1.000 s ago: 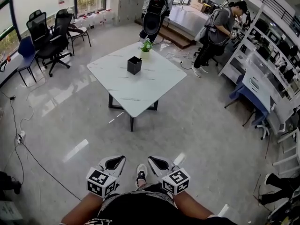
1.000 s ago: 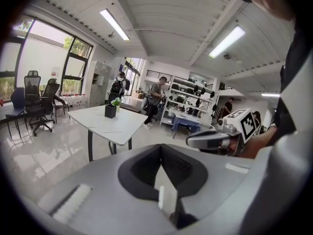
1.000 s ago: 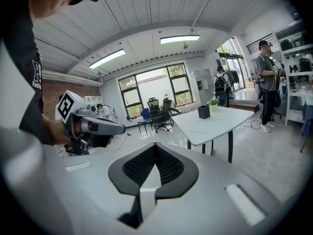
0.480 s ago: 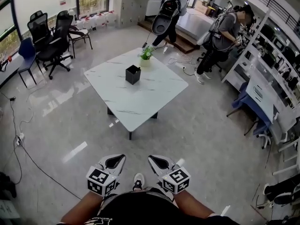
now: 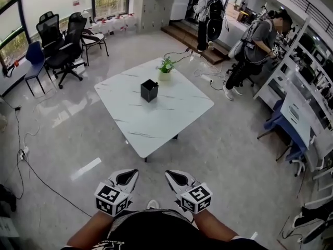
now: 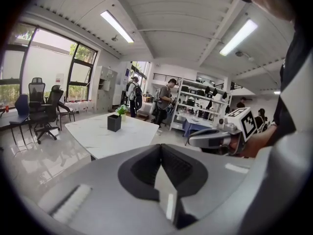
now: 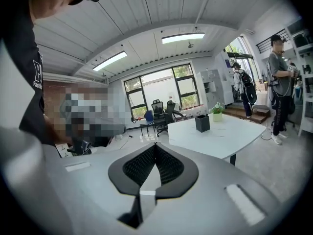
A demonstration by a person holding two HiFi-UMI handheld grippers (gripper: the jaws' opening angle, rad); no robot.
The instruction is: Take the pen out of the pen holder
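Pen holder (image 5: pixel 149 90) far off, mid bench (image 5: pixel 156 124), near side of small plant (image 5: pixel 166 65); pen too small to spot. Left gripper (image 5: pixel 132 174) & right gripper (image 5: pixel 170 175) low by body, fingers closed, empty. Best: walk in, square up w/ holder, open fingers before reaching.

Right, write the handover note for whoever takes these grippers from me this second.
Left gripper: jaws together, empty, held low by the body.
Right gripper: same, jaws together, empty.
Pen holder: black, upright on the white table some way ahead, near a small potted plant. It is too far off to make out the pen.
Done: nothing yet; holder untouched.
Left: walk up to the table, open one gripper's jaws, grip the pen, lift it out.
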